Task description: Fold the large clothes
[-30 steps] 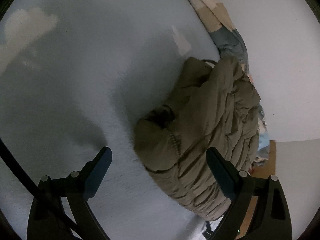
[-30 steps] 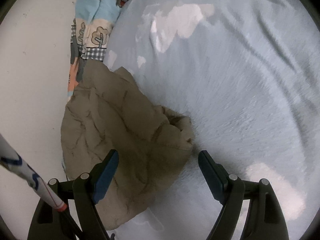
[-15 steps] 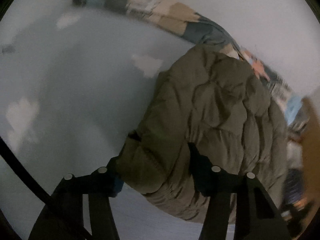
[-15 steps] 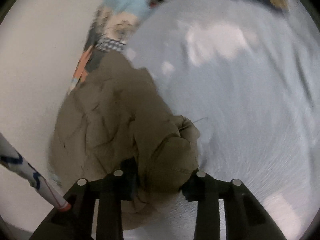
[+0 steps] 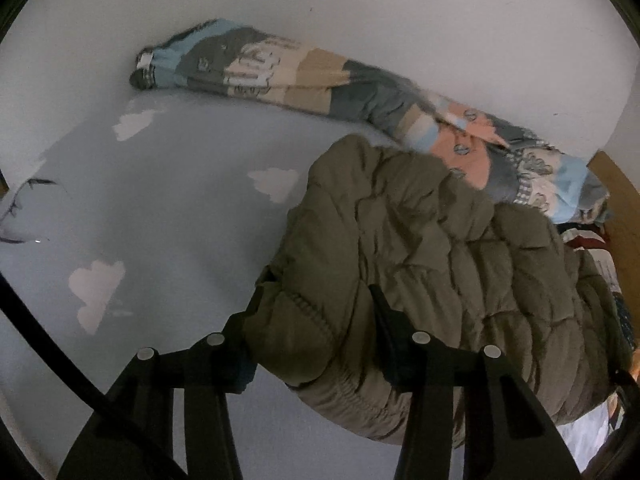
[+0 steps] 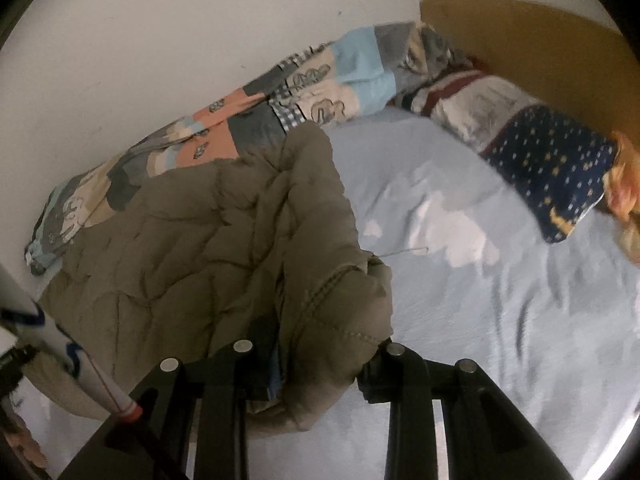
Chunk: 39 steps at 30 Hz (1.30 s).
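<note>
Both grippers stood wide open over the coat a second ago; now we have our left gripper (image 5: 316, 336) pinched onto a bunched corner of the olive quilted coat (image 5: 440, 248), and our right gripper (image 6: 320, 360) clamped on another thick fold of it (image 6: 200, 248). Jaws on both sides have just been closing, padding squeezed between them. Held corners ride clear of the pale blue sheet (image 5: 180, 220), while the bulk sags back toward the patchwork quilt (image 5: 320, 80) by the wall (pillow (image 6: 560, 172) well apart). We judge the pickup done; spreading the coat flat comes next, and slick puffy fabric could slip.
</note>
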{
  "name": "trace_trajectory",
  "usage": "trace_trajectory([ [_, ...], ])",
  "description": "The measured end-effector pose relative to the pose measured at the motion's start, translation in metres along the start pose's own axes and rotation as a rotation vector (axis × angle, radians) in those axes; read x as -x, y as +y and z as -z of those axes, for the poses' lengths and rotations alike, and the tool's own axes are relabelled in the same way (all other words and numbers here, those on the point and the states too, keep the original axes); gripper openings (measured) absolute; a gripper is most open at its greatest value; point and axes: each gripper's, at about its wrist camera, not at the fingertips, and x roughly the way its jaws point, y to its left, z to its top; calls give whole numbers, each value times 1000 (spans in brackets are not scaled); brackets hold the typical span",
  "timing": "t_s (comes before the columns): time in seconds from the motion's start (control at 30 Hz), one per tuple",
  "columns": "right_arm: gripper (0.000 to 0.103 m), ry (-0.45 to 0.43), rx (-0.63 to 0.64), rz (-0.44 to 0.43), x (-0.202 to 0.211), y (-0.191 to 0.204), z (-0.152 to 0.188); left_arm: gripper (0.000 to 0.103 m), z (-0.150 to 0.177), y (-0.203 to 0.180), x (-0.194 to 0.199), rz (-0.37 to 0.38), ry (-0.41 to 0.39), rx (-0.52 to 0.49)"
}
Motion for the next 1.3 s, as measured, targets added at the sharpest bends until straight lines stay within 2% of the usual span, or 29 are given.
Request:
trace_trajectory([
  [0.17, 30, -5, -27, -43, 35, -8, 0, 47, 12, 9, 34, 26, -10, 20],
  [0.3, 30, 23, -92, -82, 56, -26, 15, 48, 39, 23, 47, 29, 45, 60],
  [0.37, 31, 59, -127, -81, 58, -35, 28, 53, 51, 30, 46, 3, 82, 78],
  [0.43, 32, 103, -178, -82, 54, -45, 39, 54, 58, 43, 43, -89, 102, 102],
  [0.5, 37, 182, -288, -101, 41, -65, 52, 56, 56, 64, 45, -161, 90, 167],
  [0.57, 49, 269, -421, -127, 25, -85, 64, 56, 52, 91, 49, -188, 71, 280],
  [0.6, 59, 314, -514, -136, 17, -98, 72, 56, 51, 100, 50, -196, 65, 316],
  [0.67, 64, 361, -778, -170, 11, -134, 95, 56, 51, 119, 53, -210, 48, 391],
  [0.73, 67, 361, -907, -183, 14, -152, 104, 56, 50, 126, 55, -207, 33, 420],
  [0.8, 69, 317, -937, -131, 25, -160, 103, 56, 48, 117, 55, -202, 19, 390],
  [0.83, 74, 277, -938, -81, 34, -163, 100, 56, 46, 108, 55, -194, 12, 364],
  [0.93, 76, 146, -990, -7, 62, -174, 95, 56, 42, 68, 54, -152, -19, 230],
  [1.0, 76, 62, -910, -48, 71, -164, 78, 57, 40, 30, 53, -127, -44, 105],
  [1.03, 76, 57, -844, -81, 69, -160, 67, 57, 41, 13, 53, -115, -54, 48],
  [1.1, 76, 58, -631, -161, 64, -125, 44, 57, 47, -27, 51, -77, -66, -73],
  [1.17, 74, 56, -441, -179, 62, -85, 34, 59, 57, -63, 46, -39, -60, -186],
  [1.3, 53, 95, -156, -279, 45, 6, 39, 60, 78, -113, 27, -15, -47, -351],
])
